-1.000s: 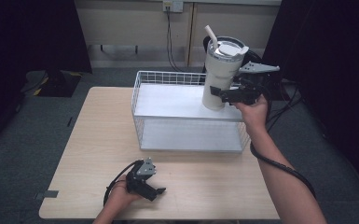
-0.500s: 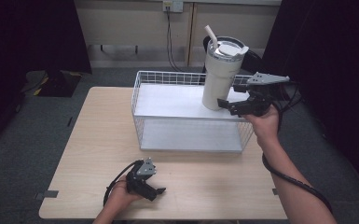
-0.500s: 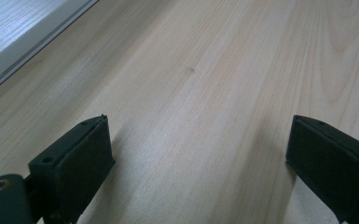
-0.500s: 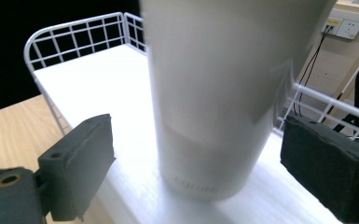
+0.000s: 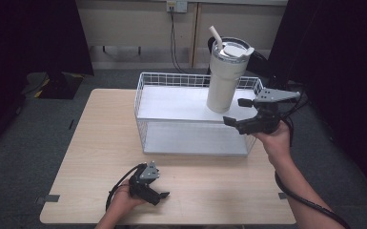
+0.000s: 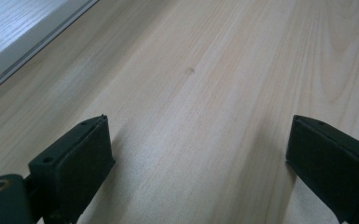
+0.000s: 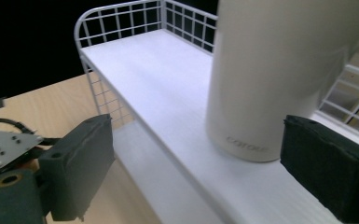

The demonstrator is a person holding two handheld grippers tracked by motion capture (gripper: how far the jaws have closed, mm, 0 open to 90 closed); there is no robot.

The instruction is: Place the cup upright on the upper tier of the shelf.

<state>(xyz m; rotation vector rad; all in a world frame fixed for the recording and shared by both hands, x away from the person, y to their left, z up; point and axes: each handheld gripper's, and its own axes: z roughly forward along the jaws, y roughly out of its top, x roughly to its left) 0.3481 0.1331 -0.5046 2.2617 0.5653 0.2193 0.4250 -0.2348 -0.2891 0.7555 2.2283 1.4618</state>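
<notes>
The right claw [image 5: 238, 111] hangs with its jaws wide apart and nothing between them, just off the near right side of the tall white tumbler [image 5: 224, 76]. In the right gripper view the tumbler [image 7: 279, 70] stands upright ahead of the two black pads, clear of both, its base near the front edge of the white shelf [image 7: 168, 102]. That shelf tops a white wire basket rack [image 5: 145, 90] set toward the far middle of the bench [image 5: 95, 138]; a low wire rim runs along the shelf's back and sides, while its front edge is bare. The tumbler sits at the shelf's right end with a lid and a straw [image 5: 214, 36] on top.

The left claw [image 5: 158, 195] lies low on the bench near its front edge, jaws also spread and empty; the left gripper view looks along bare light wood [image 6: 205, 93] between the pads, with a pale edge at the upper left. A broad stretch of bench is open to the left of the rack and in front of it.

The person's right hand [image 5: 272, 140] holds its gripper raised at shelf height, forearm reaching up from the lower right, a black cable [image 5: 300, 198] looping beneath it. The left hand [image 5: 123, 202] rests at the front edge, wrist low.
</notes>
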